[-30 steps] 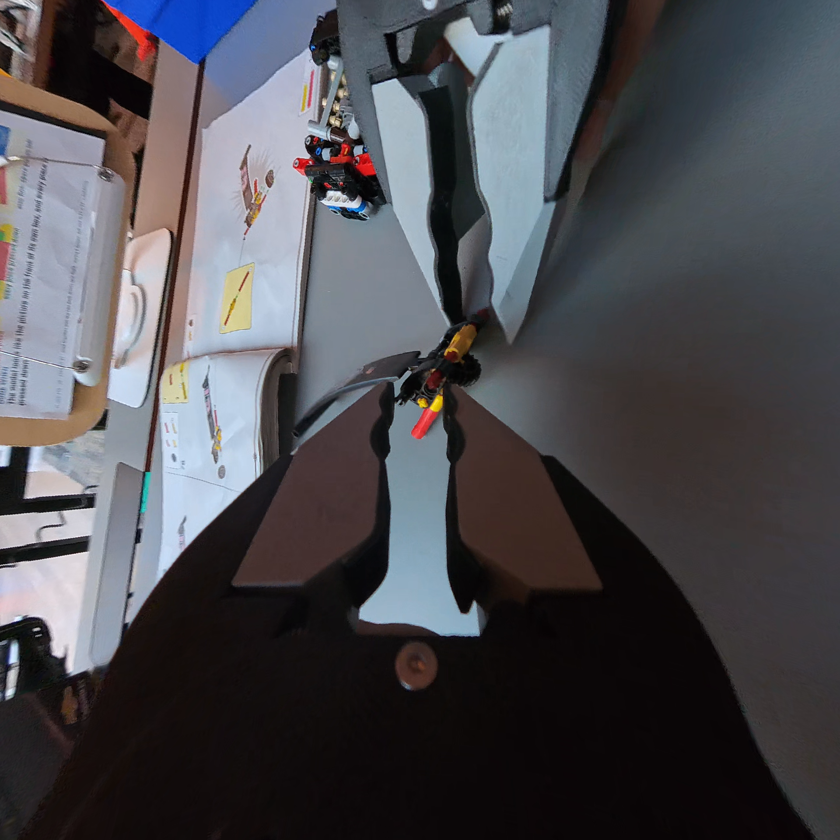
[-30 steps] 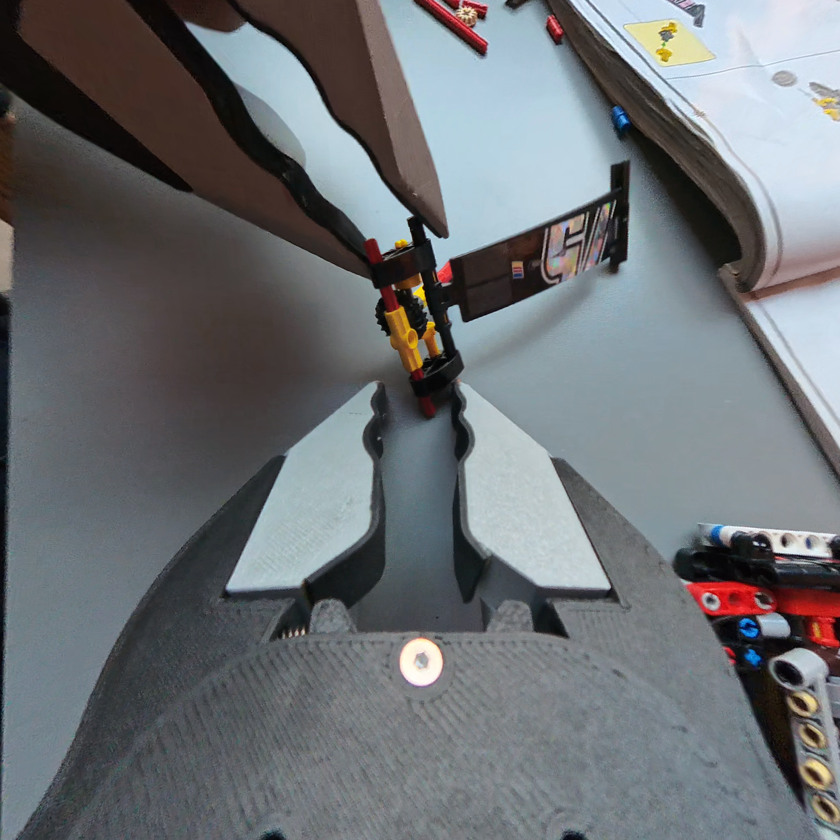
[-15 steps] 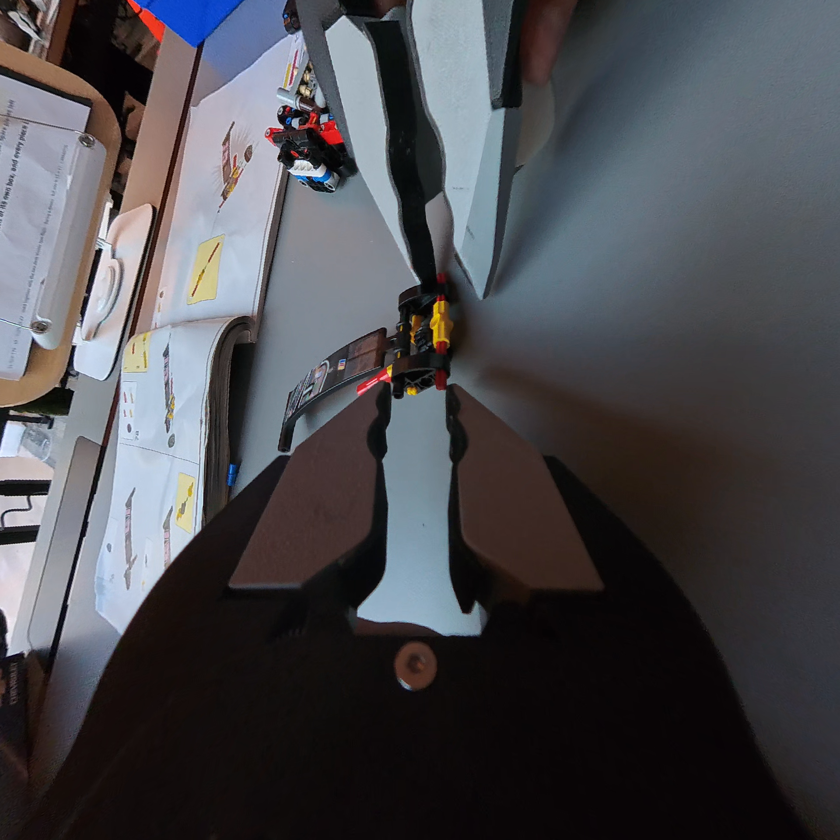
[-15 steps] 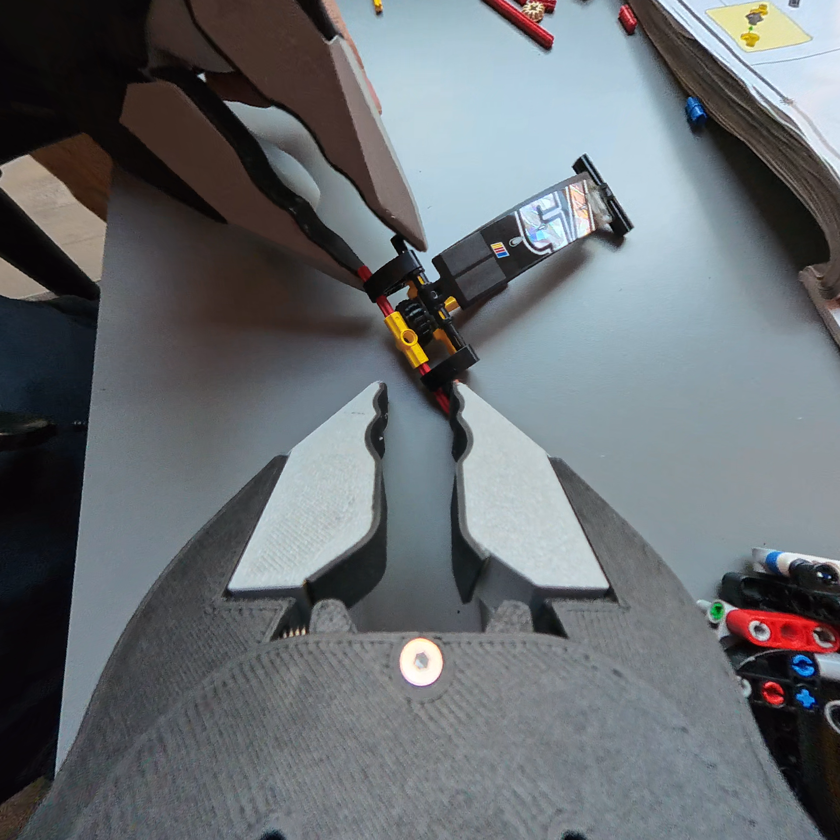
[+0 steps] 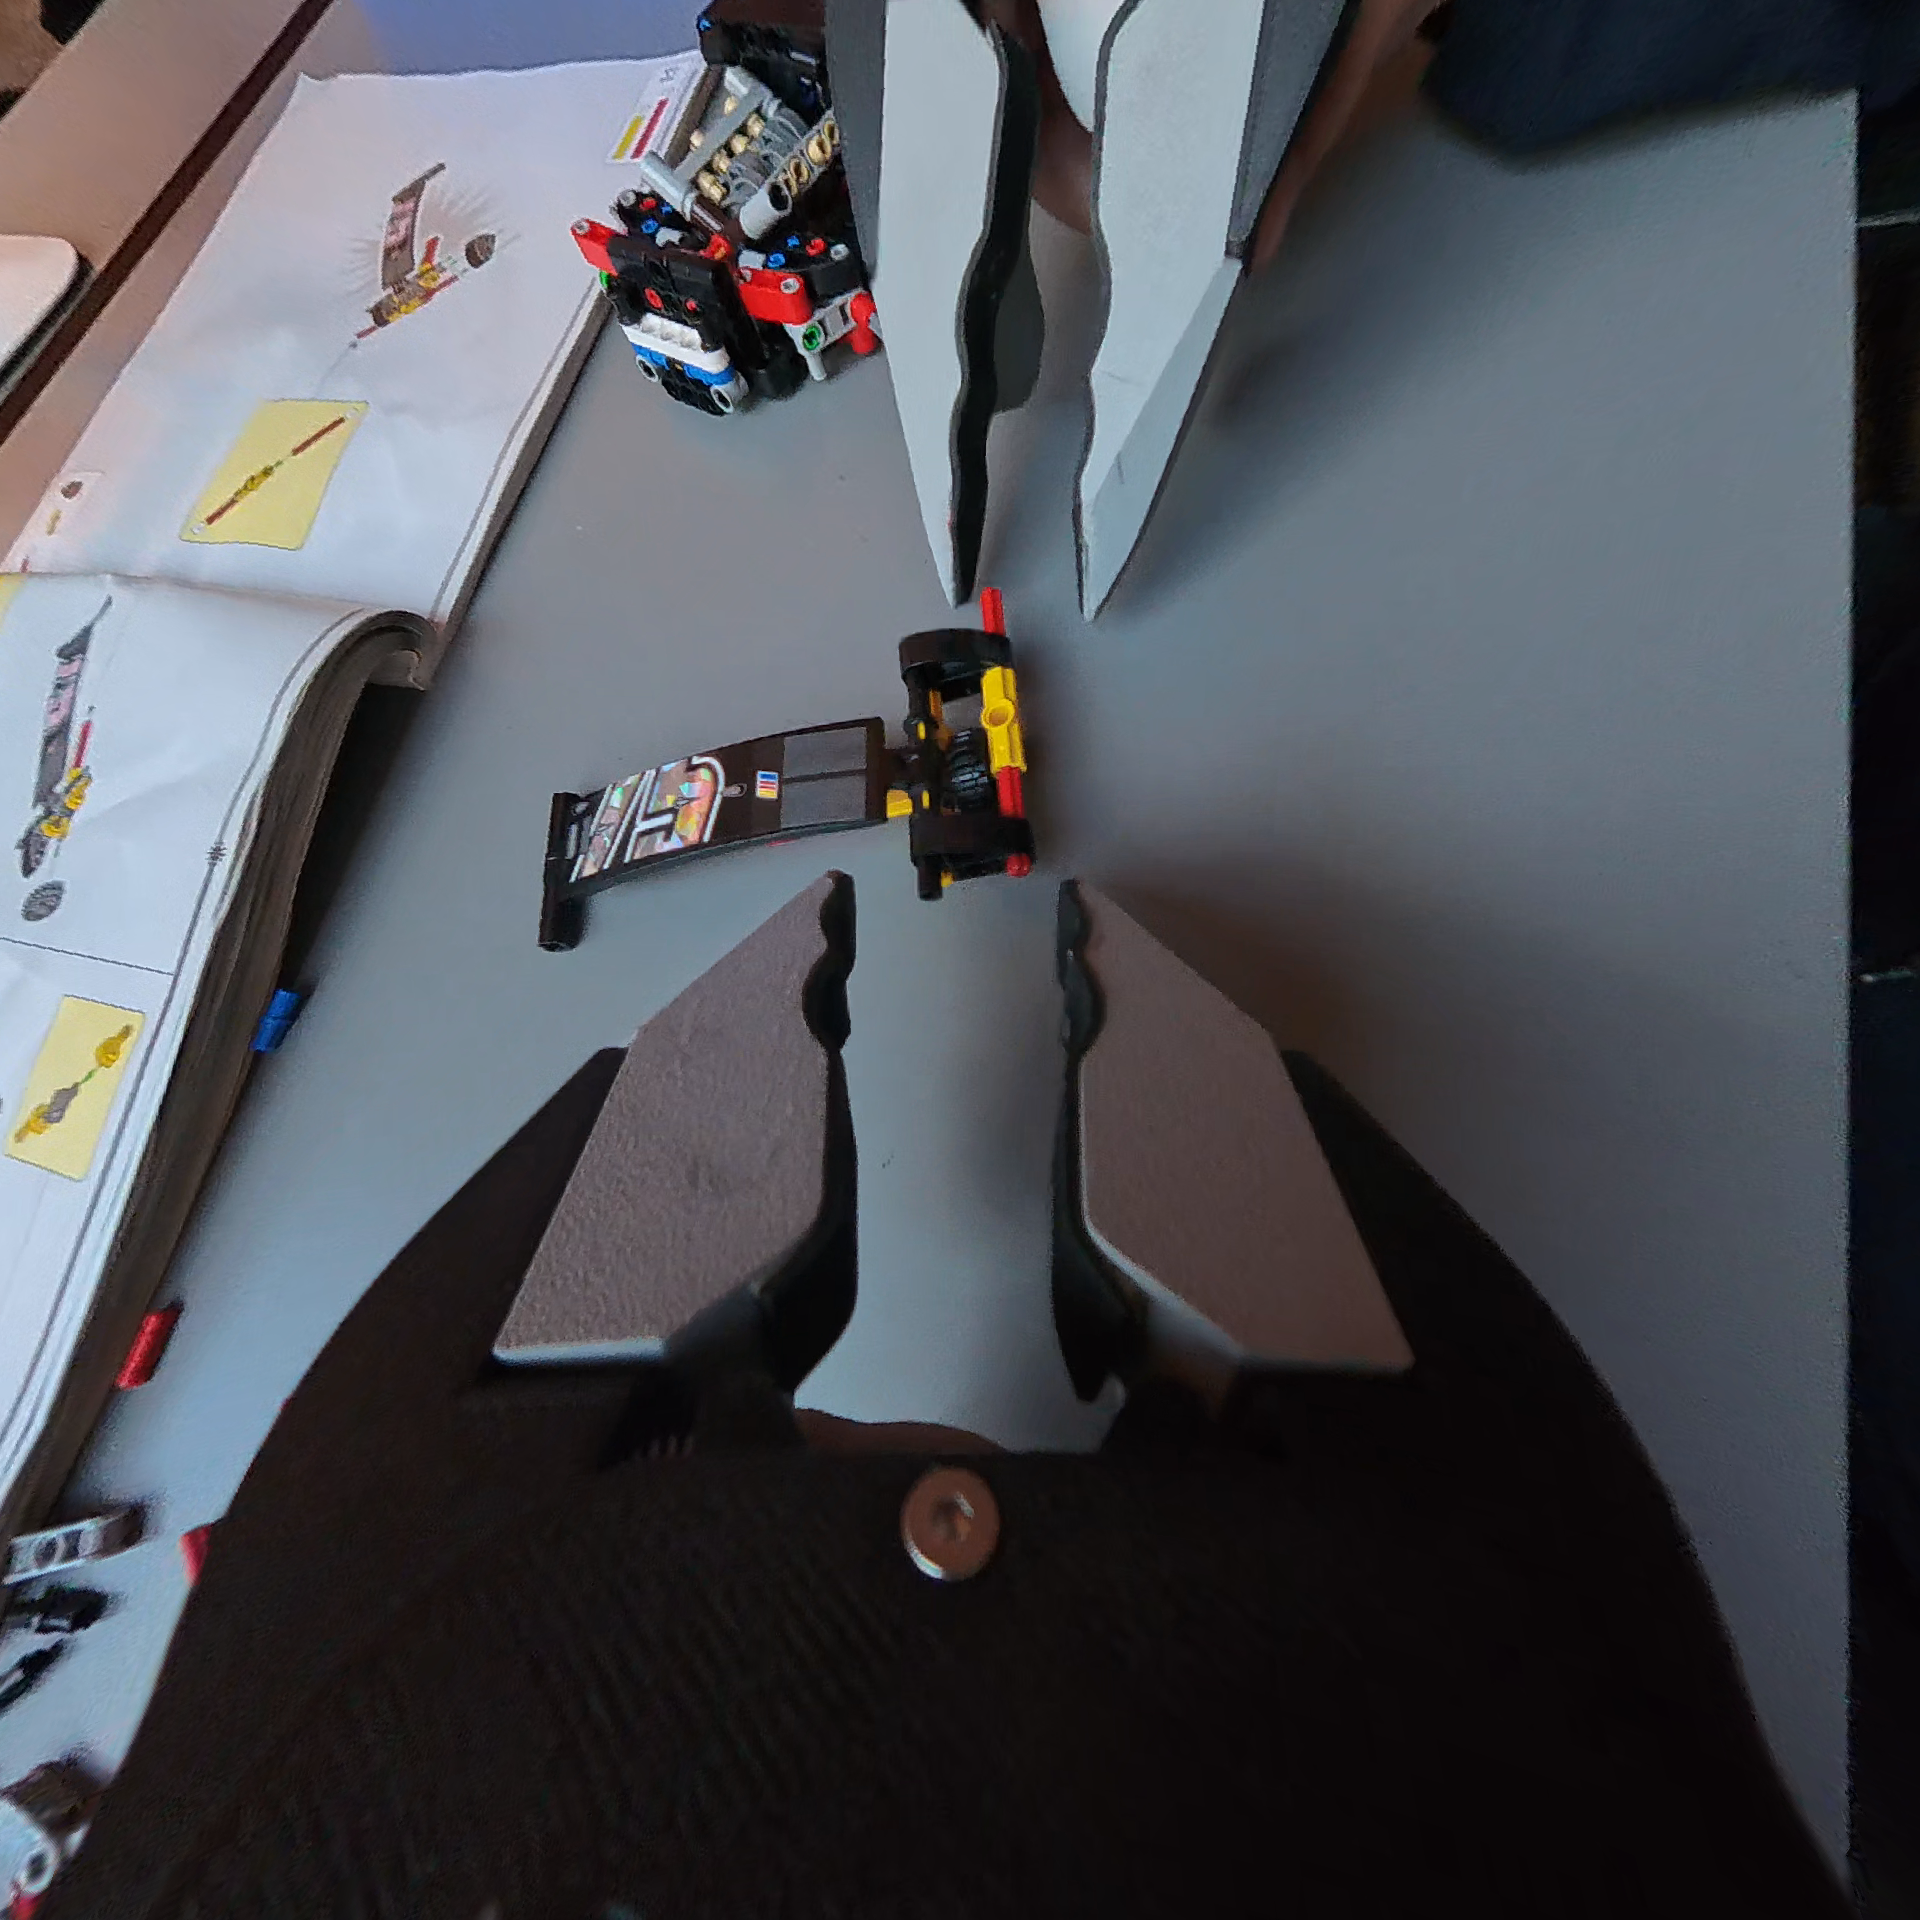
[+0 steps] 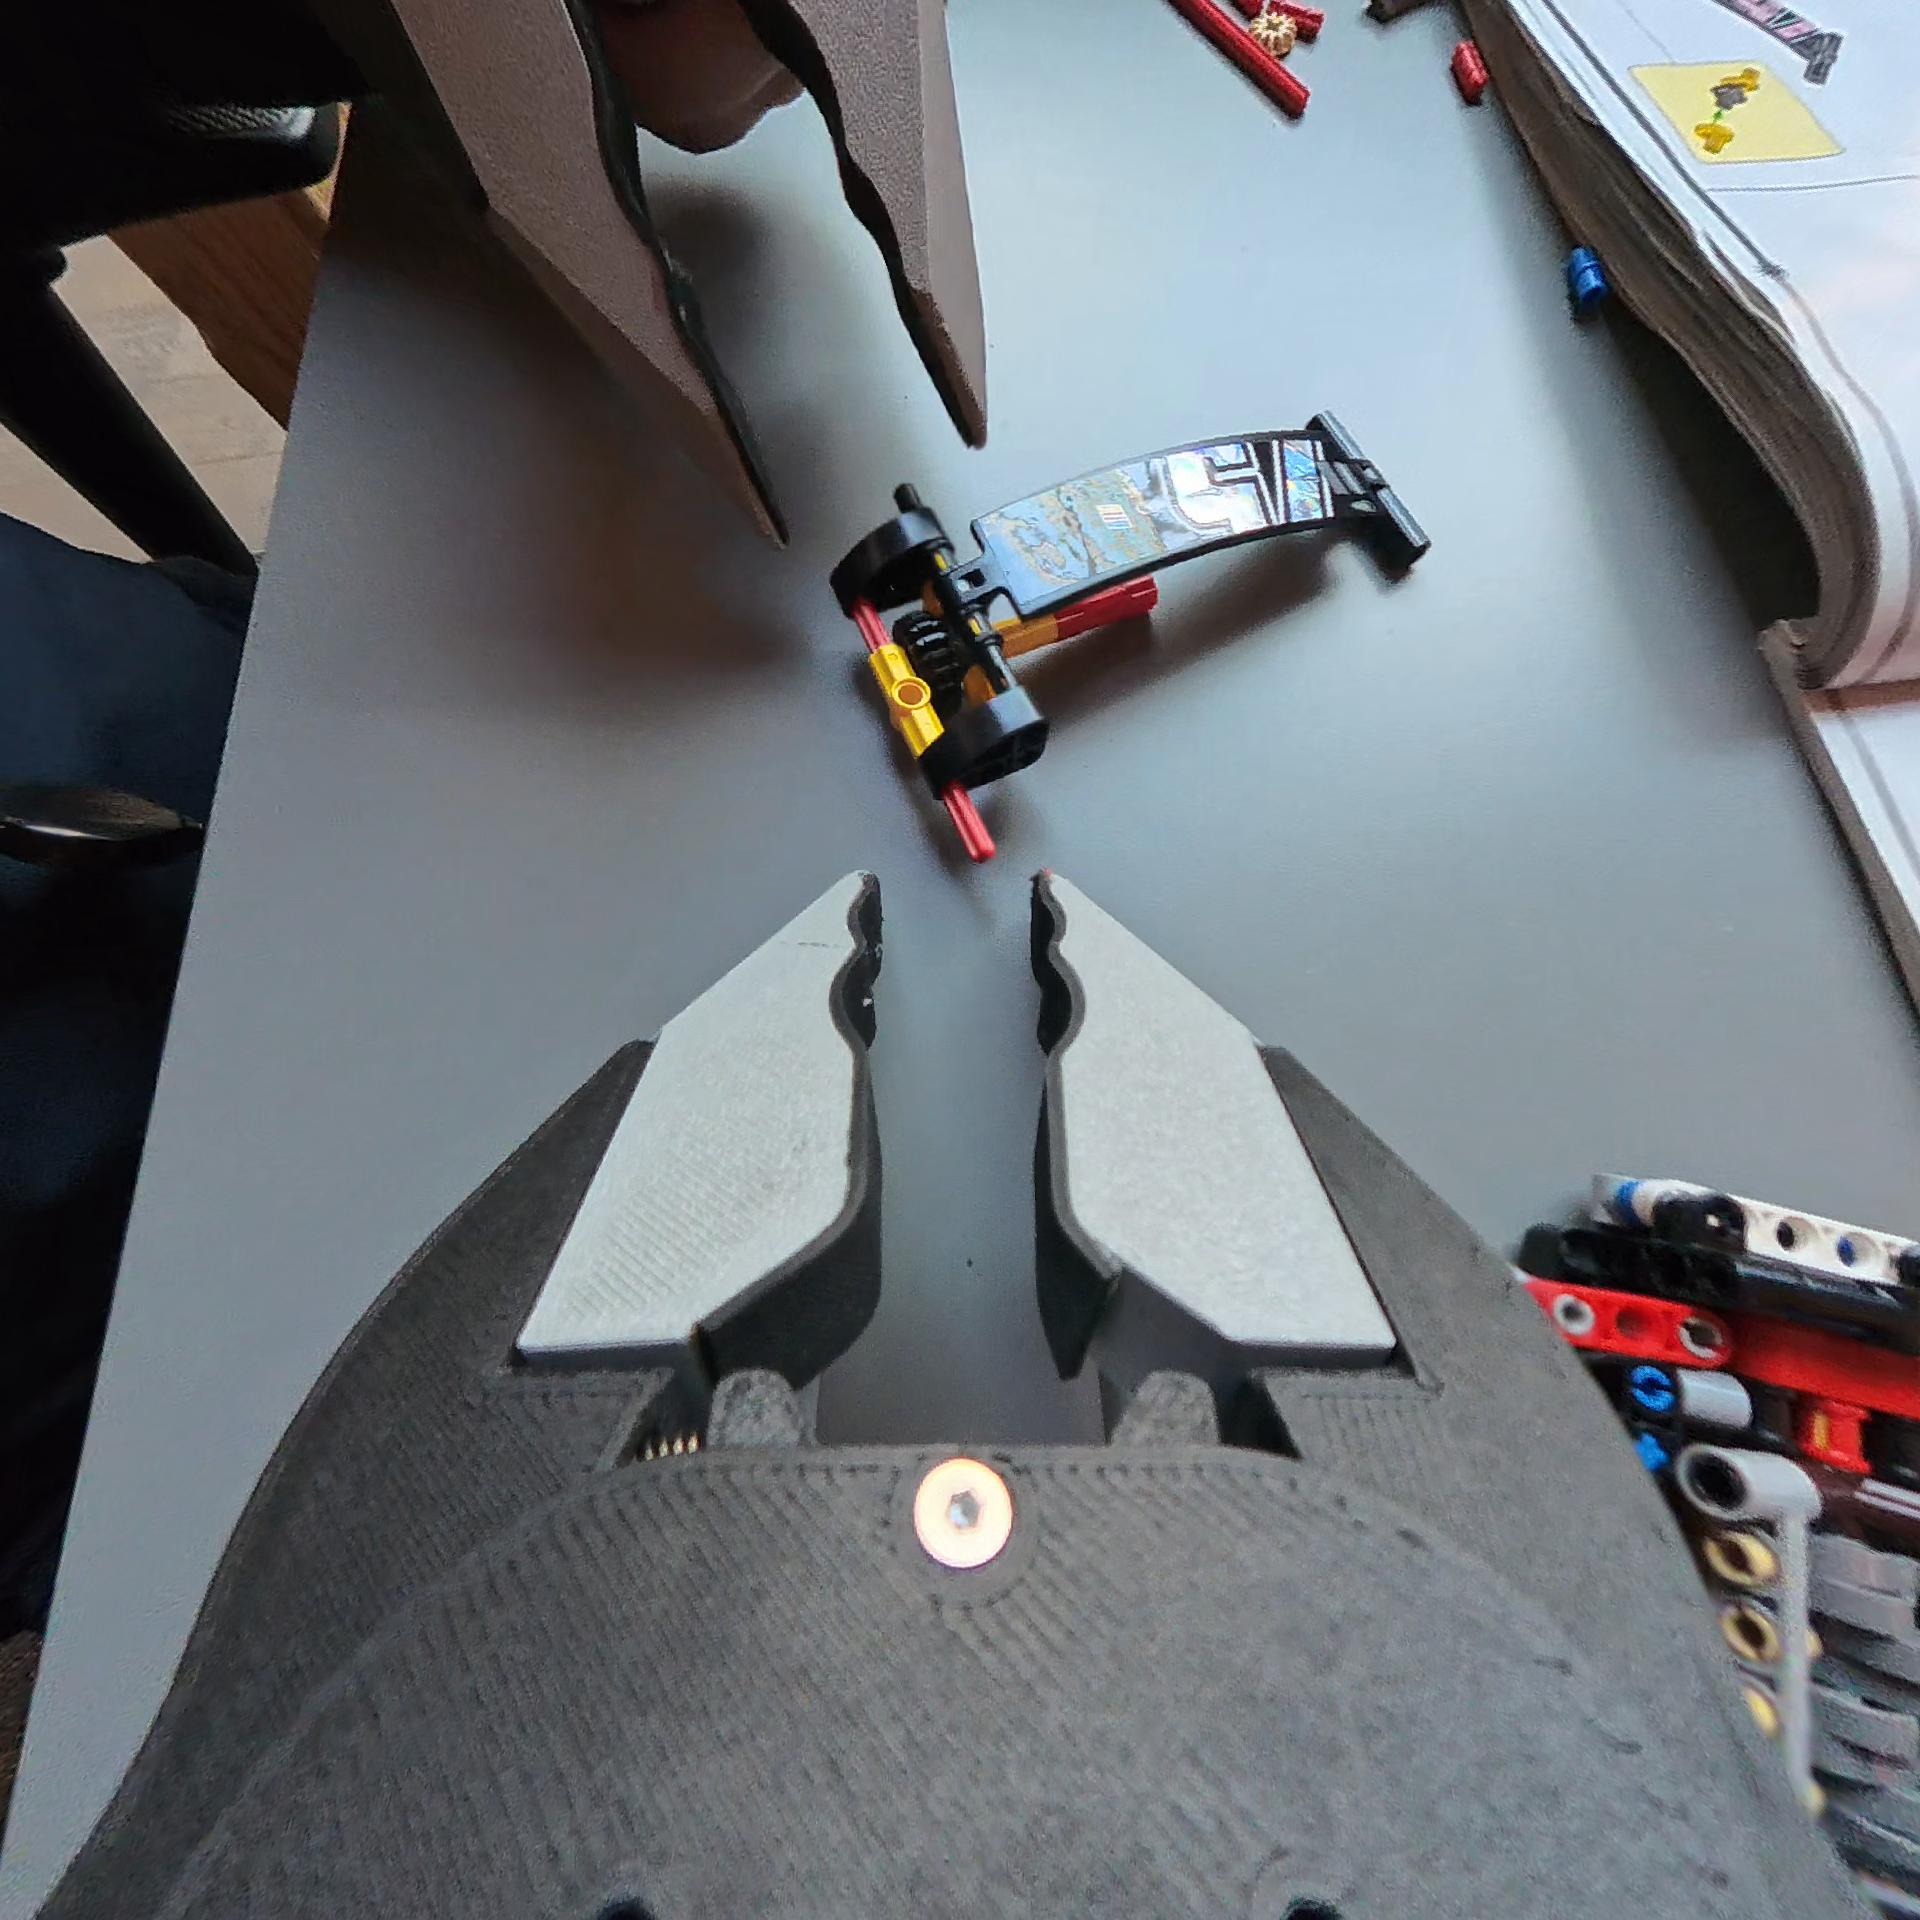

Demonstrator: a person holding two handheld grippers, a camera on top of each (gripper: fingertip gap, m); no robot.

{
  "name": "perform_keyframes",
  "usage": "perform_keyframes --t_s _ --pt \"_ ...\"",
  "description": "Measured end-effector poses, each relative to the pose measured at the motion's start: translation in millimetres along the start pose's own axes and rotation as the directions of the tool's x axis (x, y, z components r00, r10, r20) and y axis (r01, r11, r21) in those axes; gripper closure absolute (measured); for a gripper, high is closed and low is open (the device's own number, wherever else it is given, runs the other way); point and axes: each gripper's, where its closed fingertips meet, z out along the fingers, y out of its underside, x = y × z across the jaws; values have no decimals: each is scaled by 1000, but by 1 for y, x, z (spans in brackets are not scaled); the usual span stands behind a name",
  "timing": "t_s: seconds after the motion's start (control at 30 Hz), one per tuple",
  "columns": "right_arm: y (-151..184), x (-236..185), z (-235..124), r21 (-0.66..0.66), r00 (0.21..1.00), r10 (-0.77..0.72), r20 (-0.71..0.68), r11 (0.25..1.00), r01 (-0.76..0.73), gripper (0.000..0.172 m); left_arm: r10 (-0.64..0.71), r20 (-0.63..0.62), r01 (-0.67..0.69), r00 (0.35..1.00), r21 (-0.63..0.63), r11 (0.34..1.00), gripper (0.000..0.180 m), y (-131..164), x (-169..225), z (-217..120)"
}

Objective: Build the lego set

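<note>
The small brick assembly now lies flat on the grey table, free of both grippers. A second ago it hung in the air between them, the left gripper's tips around its lower end and the right gripper's tips closed near its red axle; half a second ago it was still pinched at both ends.

The left gripper has spread its brown fingers clearly wider than before and holds nothing; its tips sit just short of the assembly's near black end. The right gripper has its grey fingers parted about as before, also bare, with the red axle ending just beyond its tips, not touching them.

The assembly's black curved panel with its shiny sticker now rests on the table, pointing toward the open instruction booklet. A larger part-built model stands beside the right gripper. A loose blue piece lies by the booklet's edge.
</note>
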Motion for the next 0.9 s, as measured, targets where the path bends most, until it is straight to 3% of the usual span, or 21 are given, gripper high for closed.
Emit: perform_keyframes --t_s 0.17,0.43,0.9 --pt "6 6 -6 -1 999 40 11 999 -40 145 -2 4 2 1000 -63 998 142 13 0 10" --pt "4 -4 4 -40 1000 -5 8 999 6 156 -54 -1 54 999 -43 998 149 9 0 9" --pt "0 -8 10 -63 998 -65 5 996 65 155 -49 -10 48 999 -71 996 153 12 4 13"
